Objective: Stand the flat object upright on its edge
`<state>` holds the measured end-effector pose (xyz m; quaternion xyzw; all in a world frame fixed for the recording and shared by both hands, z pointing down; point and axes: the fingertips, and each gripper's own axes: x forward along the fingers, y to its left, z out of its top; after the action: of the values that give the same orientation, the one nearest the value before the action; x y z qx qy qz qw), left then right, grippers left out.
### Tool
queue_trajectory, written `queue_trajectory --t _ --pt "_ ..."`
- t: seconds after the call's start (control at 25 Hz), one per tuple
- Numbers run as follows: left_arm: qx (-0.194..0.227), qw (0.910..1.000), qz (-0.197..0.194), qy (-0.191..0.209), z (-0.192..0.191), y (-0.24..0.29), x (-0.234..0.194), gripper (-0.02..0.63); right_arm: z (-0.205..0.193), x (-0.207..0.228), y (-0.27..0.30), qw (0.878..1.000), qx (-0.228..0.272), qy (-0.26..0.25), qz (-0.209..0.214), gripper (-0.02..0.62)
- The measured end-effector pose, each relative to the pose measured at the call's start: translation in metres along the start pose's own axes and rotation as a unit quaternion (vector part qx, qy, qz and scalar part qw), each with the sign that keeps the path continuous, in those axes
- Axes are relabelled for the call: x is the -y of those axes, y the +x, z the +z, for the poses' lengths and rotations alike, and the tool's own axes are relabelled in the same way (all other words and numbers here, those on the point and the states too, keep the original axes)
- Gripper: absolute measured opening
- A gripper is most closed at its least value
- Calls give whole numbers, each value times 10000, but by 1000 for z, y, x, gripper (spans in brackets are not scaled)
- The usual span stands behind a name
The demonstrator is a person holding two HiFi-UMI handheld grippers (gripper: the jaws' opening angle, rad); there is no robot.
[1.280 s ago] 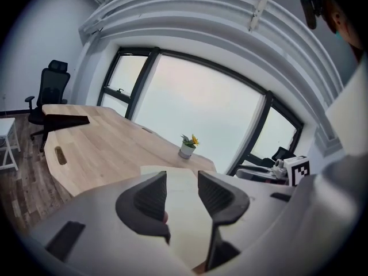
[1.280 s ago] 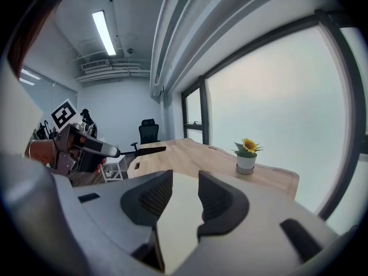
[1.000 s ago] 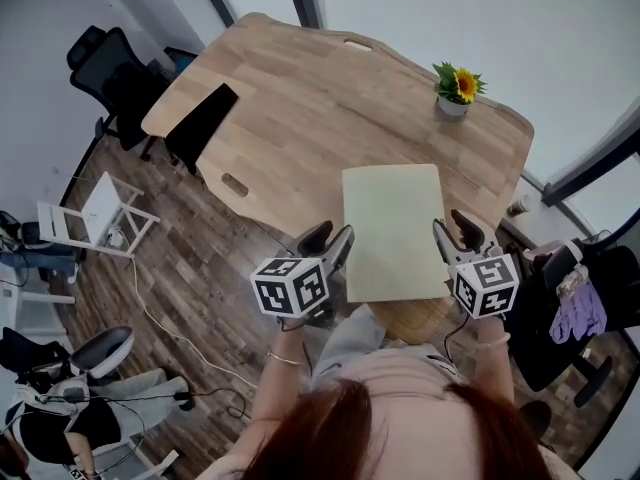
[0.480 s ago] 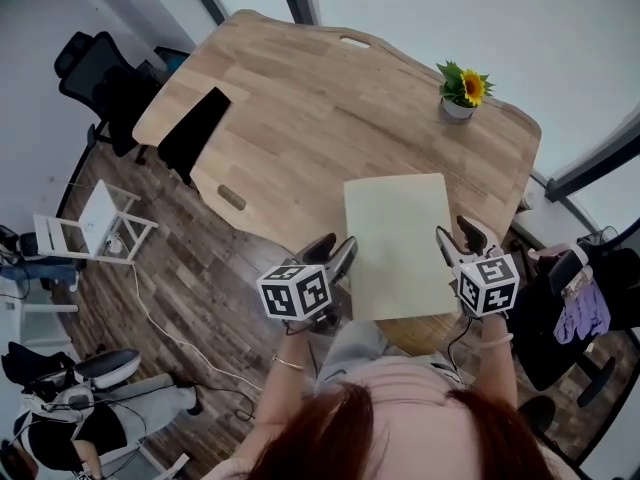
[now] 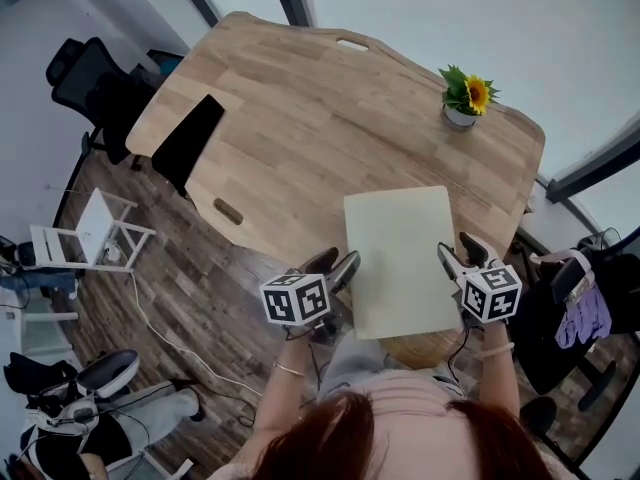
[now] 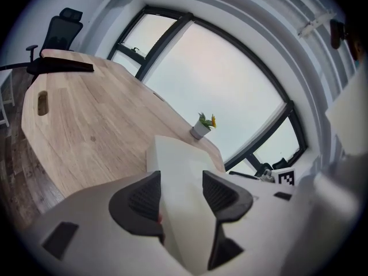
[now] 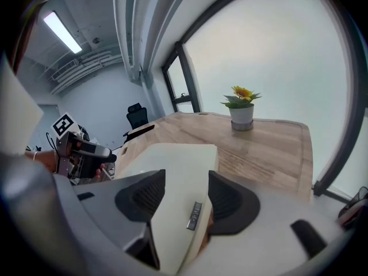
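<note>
A person, seen from above, is holding a two-fingered gripper in each hand over the near end of a wooden table point(image 5: 300, 108). A pale board point(image 5: 400, 258), thin, rectangular and cream-coloured, is lying flat on the table between the two grippers. Its near end is reaching past the table's edge toward the person. The left gripper point(image 5: 338, 261) is sitting at the board's left long edge and the right gripper point(image 5: 457, 250) at its right long edge, both near the end closest to the person.

In the left gripper view, the fingers point(image 6: 144, 200) are standing apart and have just been opening. The board's edge is running between them, filling most of the gap and stretching away beyond the fingertips. In the right gripper view, the fingers point(image 7: 230, 203) are likewise apart and have just been opening, with the board's opposite edge lying between them. A small grey tag is showing on that edge, close to the right-hand finger.

Well beyond the fingertips, a potted sunflower point(image 5: 465, 96) is standing at the table's far right. Far to the left of the left gripper's fingers, a black flat item point(image 5: 185, 143) is resting at the table's edge. A black office chair point(image 5: 85, 73) is standing just past it on the wood-plank floor point(image 5: 200, 288).
</note>
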<state>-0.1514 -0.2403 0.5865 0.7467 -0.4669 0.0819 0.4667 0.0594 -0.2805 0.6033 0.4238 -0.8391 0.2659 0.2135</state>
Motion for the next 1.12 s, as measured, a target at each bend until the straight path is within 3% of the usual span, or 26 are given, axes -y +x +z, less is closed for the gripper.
queue_trajectory --t 0.44,0.72,1.12 --pt "-354 9981 -196 -466 -16 20 -15 242 -27 7 20 9986 -362 375 108 262" --pt "-535 9955 -324 -707 -25 28 -18 261 -34 11 26 9942 -401 933 346 290" --pt "-796 9935 -344 -740 -38 39 -19 273 -42 12 32 9836 -522 1590 672 314"
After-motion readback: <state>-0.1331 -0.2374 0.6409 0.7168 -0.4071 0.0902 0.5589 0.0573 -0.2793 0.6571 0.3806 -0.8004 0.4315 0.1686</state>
